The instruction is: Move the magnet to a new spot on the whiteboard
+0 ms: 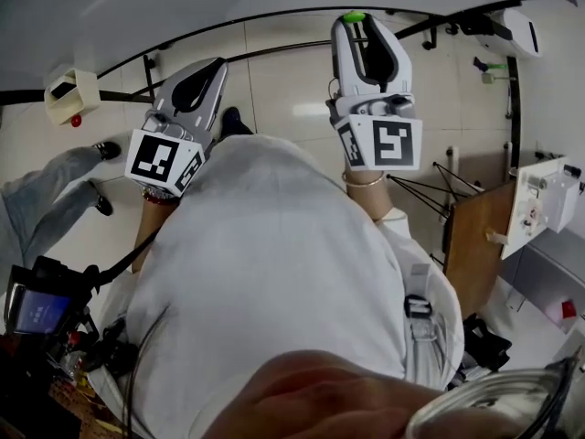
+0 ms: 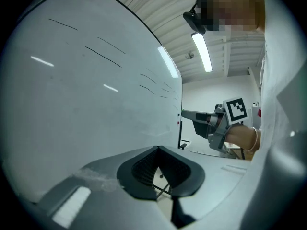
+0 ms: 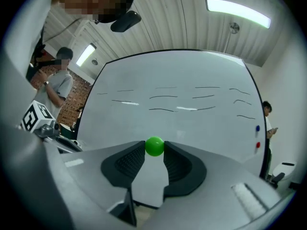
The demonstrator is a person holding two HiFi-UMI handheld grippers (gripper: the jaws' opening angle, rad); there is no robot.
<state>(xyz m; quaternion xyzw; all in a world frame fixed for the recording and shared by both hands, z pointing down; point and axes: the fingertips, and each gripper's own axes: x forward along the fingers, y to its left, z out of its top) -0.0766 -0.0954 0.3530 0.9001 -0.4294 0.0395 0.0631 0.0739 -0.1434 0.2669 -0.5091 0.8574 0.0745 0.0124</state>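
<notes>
One round green magnet (image 3: 154,146) grasped by my right tongs (image 3: 154,150).
Left tongs (image 2: 158,150) clenched empty; one white whiteboard (image 3: 182,121), one blue dot (image 3: 257,128), one red dot (image 3: 257,145).

big upright whiteboard (image 3: 192,123), mostly bare, a few thin black pen strokes (image 3: 172,98) in loose rows across its upper middle, little blue magnet (image 3: 257,128) stuck near the right edge, red magnet (image 3: 257,145) just below it, green magnet (image 3: 154,146) low and central in front, can't tell if it's touching

The whiteboard (image 3: 201,128) lies mostly bare ahead — only a blue magnet (image 3: 257,128) and red magnet (image 3: 257,145) crowd its right edge.
</notes>
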